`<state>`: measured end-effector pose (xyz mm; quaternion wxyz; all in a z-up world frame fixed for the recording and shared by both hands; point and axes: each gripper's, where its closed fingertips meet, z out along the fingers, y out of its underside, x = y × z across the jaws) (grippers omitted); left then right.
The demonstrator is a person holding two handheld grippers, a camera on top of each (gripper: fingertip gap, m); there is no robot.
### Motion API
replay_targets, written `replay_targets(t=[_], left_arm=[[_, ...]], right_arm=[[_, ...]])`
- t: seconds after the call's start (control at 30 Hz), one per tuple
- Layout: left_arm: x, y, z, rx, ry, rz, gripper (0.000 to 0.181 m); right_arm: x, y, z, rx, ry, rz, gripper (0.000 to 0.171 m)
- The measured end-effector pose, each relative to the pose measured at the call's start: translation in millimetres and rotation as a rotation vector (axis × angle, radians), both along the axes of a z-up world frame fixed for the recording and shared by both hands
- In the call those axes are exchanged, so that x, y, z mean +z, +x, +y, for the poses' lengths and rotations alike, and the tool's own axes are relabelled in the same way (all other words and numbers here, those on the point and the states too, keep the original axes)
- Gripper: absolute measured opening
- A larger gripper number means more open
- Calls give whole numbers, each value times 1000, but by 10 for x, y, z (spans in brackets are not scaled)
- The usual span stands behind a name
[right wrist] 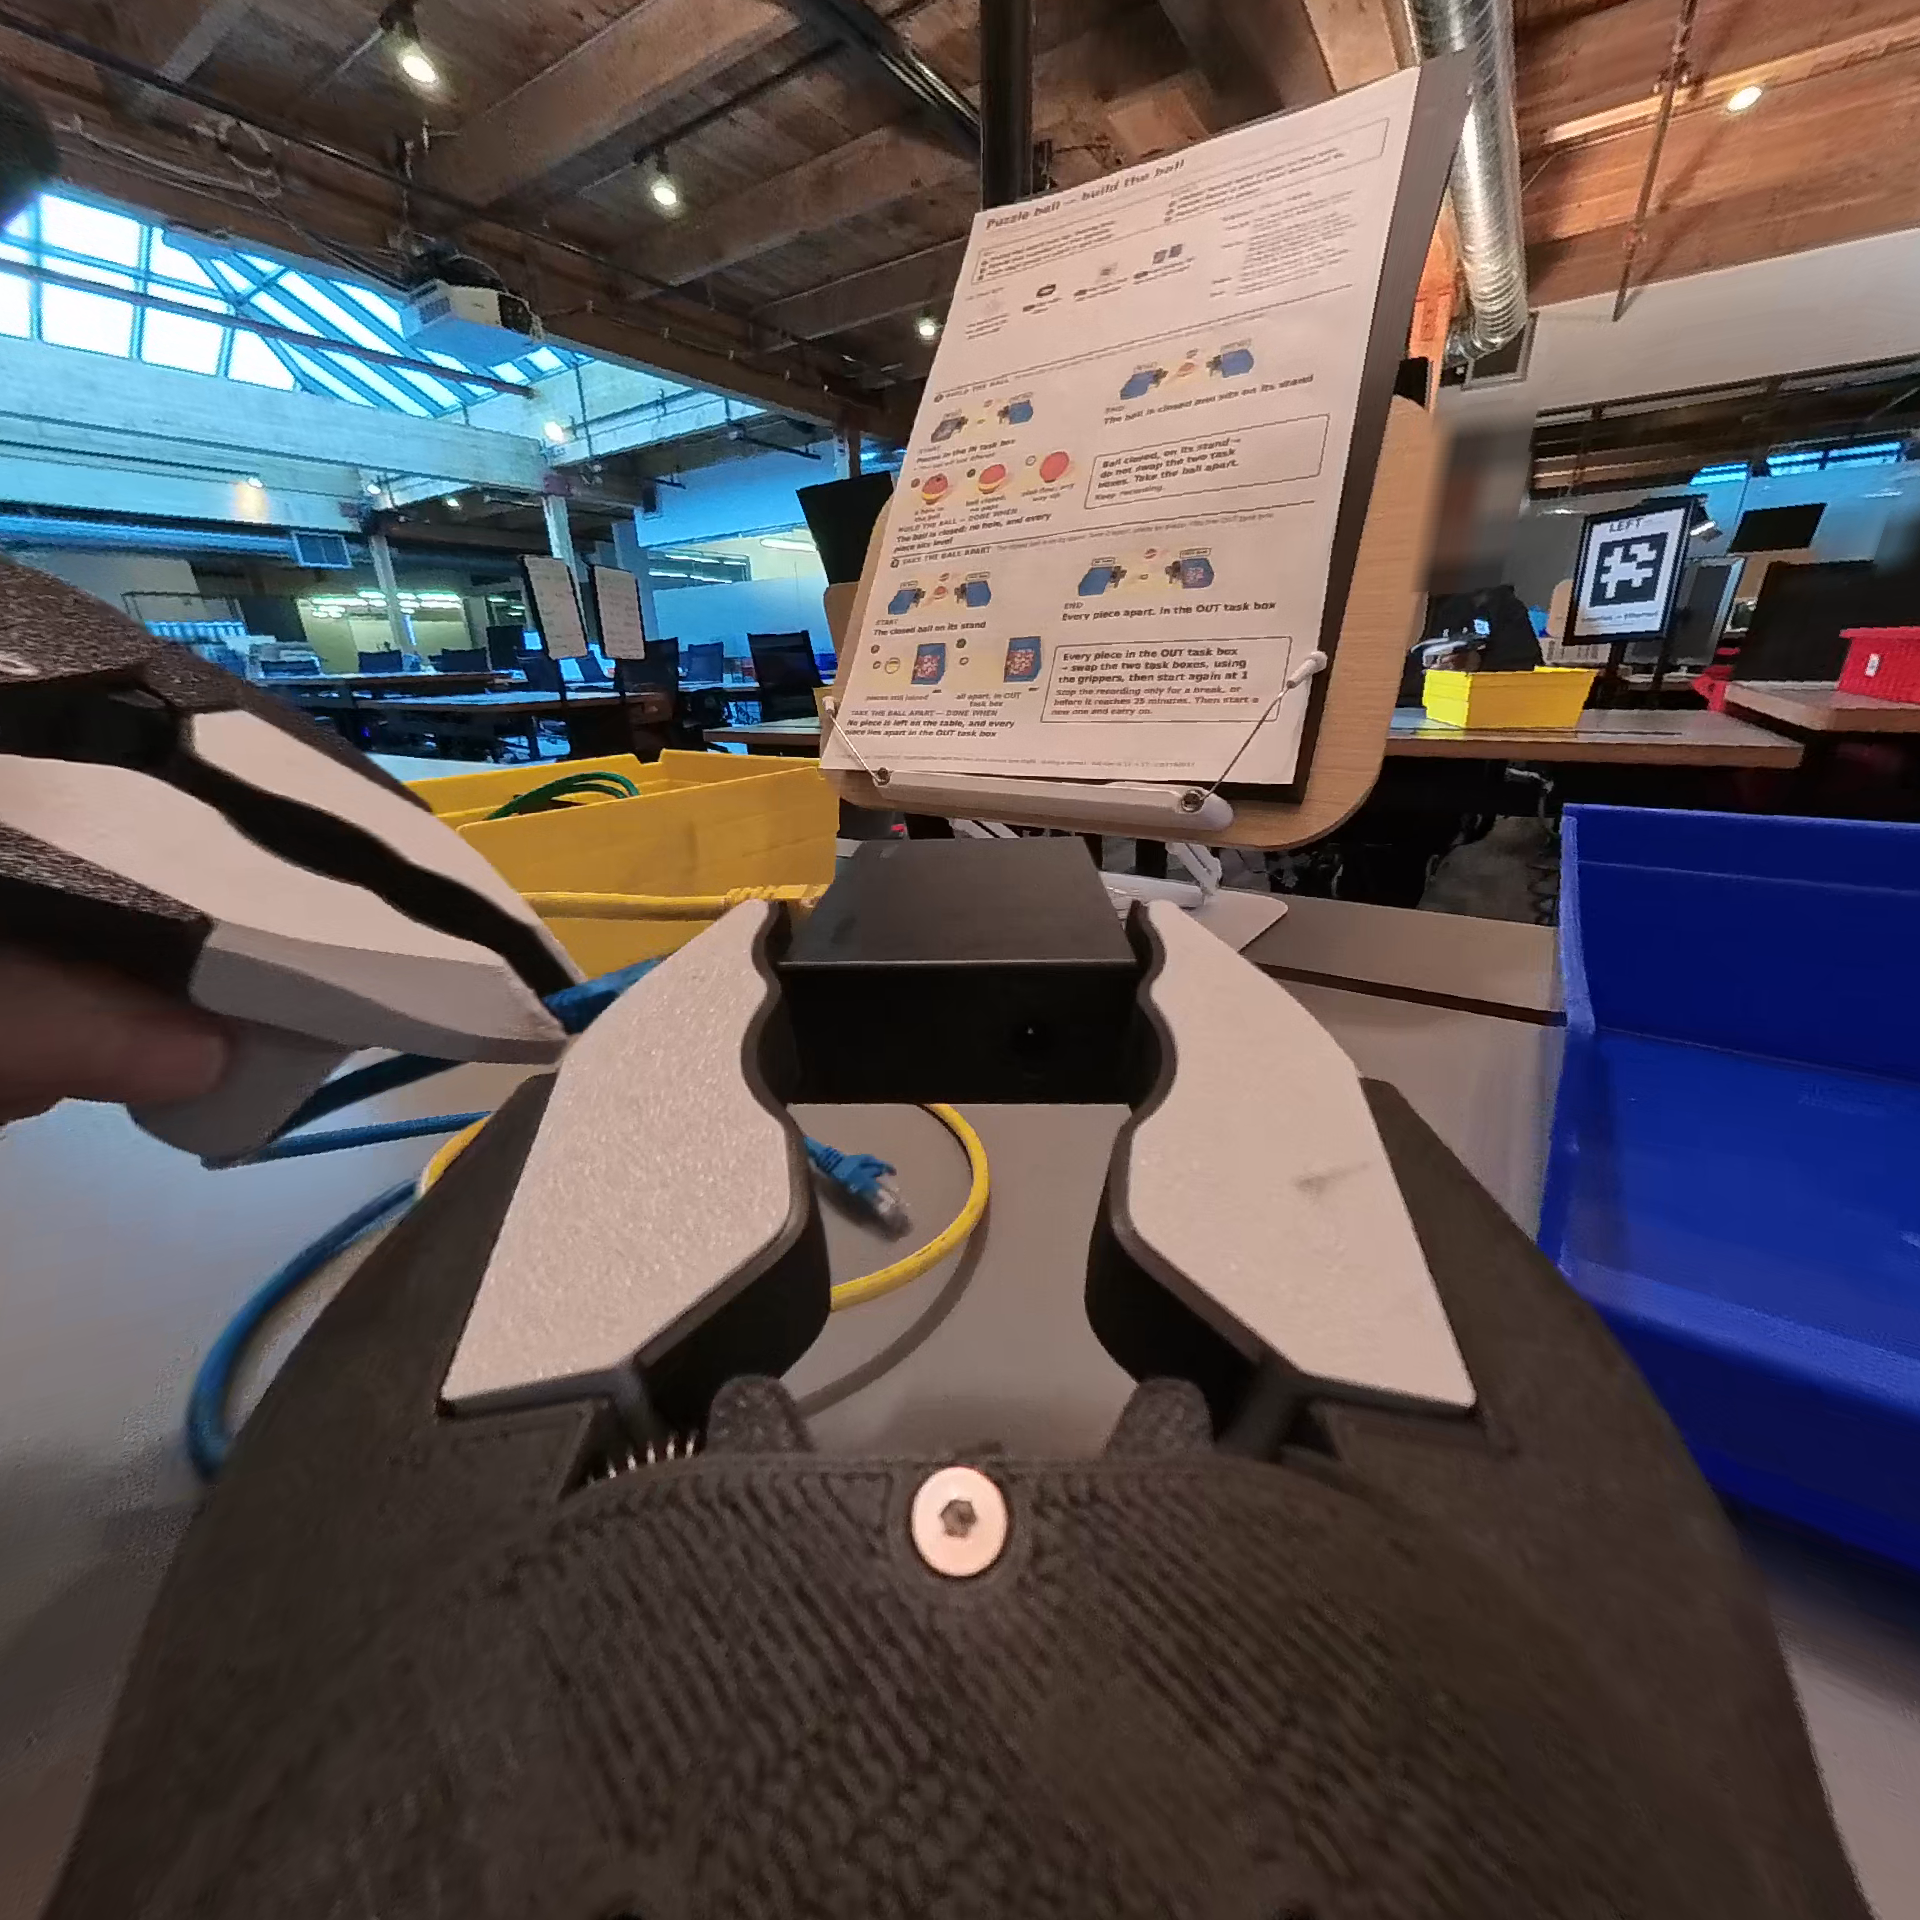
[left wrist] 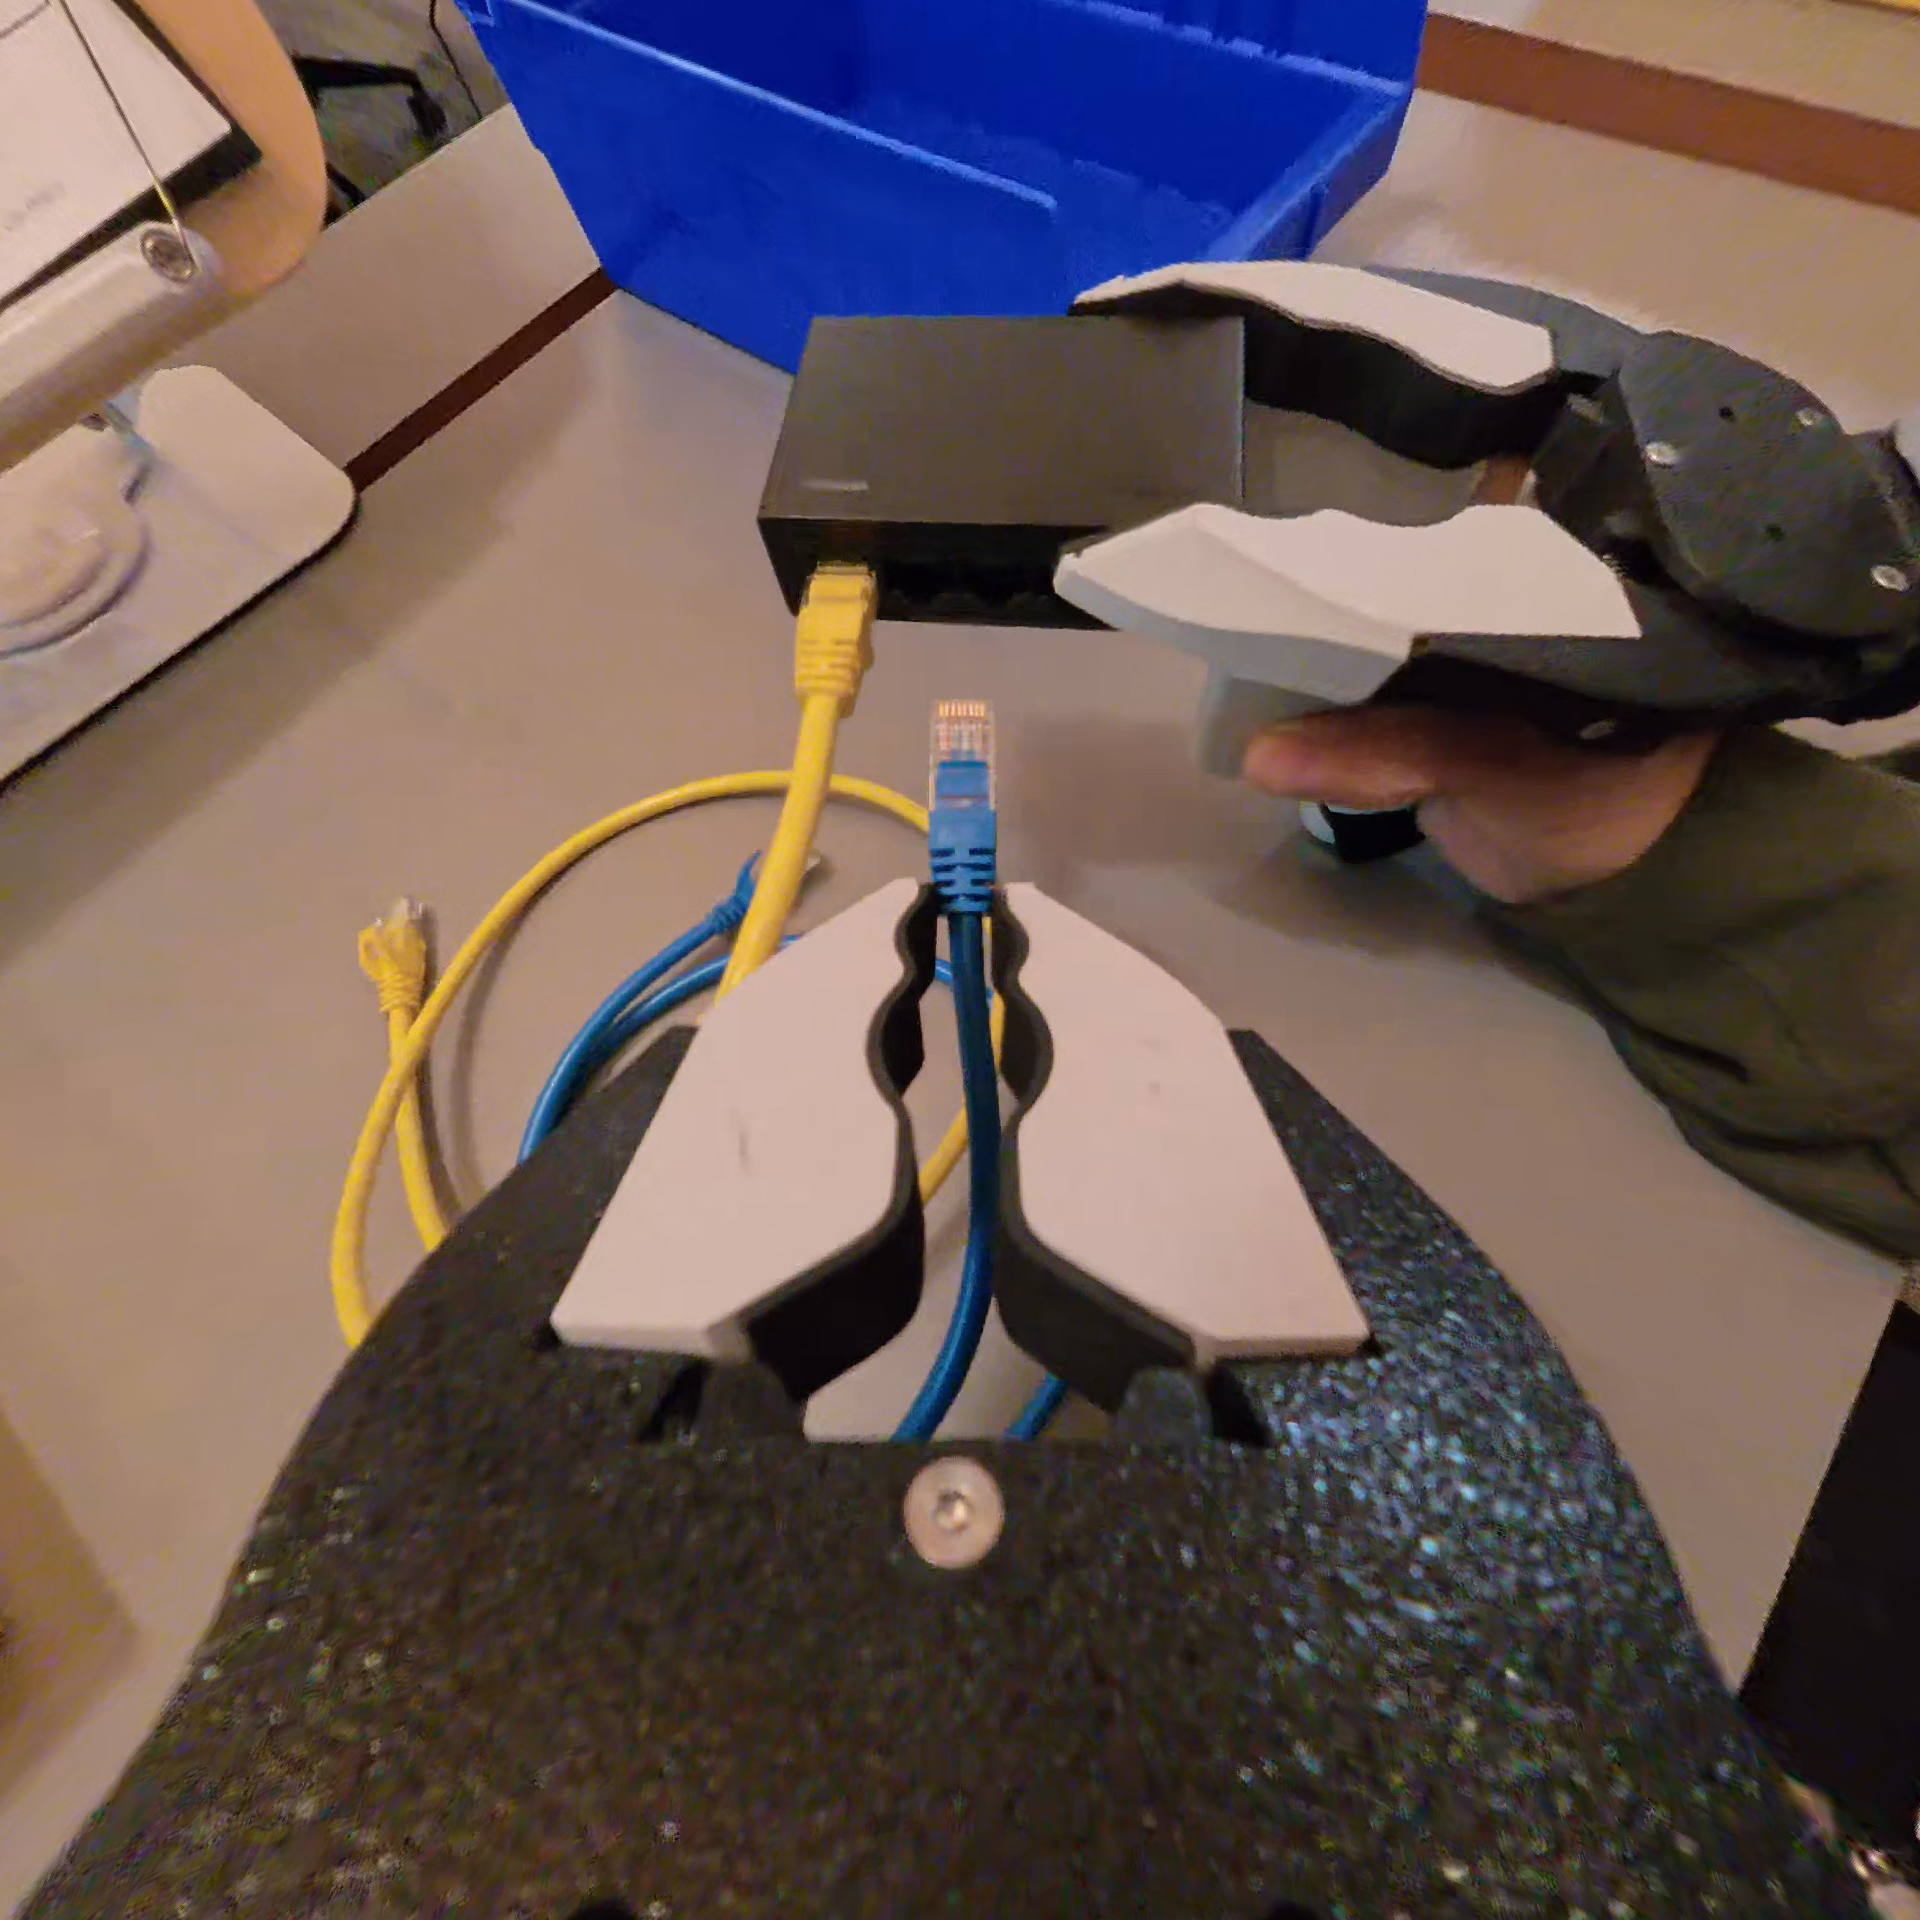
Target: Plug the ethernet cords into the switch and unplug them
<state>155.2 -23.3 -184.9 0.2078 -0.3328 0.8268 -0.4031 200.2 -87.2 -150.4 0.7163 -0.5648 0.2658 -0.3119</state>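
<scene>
The black switch (left wrist: 997, 436) sits on the grey table in front of a blue bin. A yellow cord's plug (left wrist: 836, 608) is in its leftmost port; the cord's other plug (left wrist: 393, 945) lies loose on the table. My left gripper (left wrist: 961, 896) is shut on the blue cord (left wrist: 971, 1091) just behind its plug (left wrist: 961, 790), which points at the ports, a short gap away. My right gripper (right wrist: 951, 925) is shut on the switch (right wrist: 956, 977), one finger on each side. The blue cord's other plug (right wrist: 862, 1184) lies on the table.
A blue bin (left wrist: 935, 156) stands right behind the switch and shows at the right in the right wrist view (right wrist: 1745, 1143). A yellow bin (right wrist: 644, 831) holds a green cable. A document stand (right wrist: 1122, 468) with a printed sheet is beyond the switch. Cord loops lie on the table.
</scene>
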Motion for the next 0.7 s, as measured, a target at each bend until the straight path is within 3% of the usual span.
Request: replay_targets(t=[0.3, 0.7], left_arm=[[46, 143, -48, 22, 21, 61, 9], [21, 167, 9, 25, 177, 170, 9]], right_arm=[[-14, -20, 57, 8, -36, -14, 62], [-26, -43, 111, -3, -81, -38, 61]])
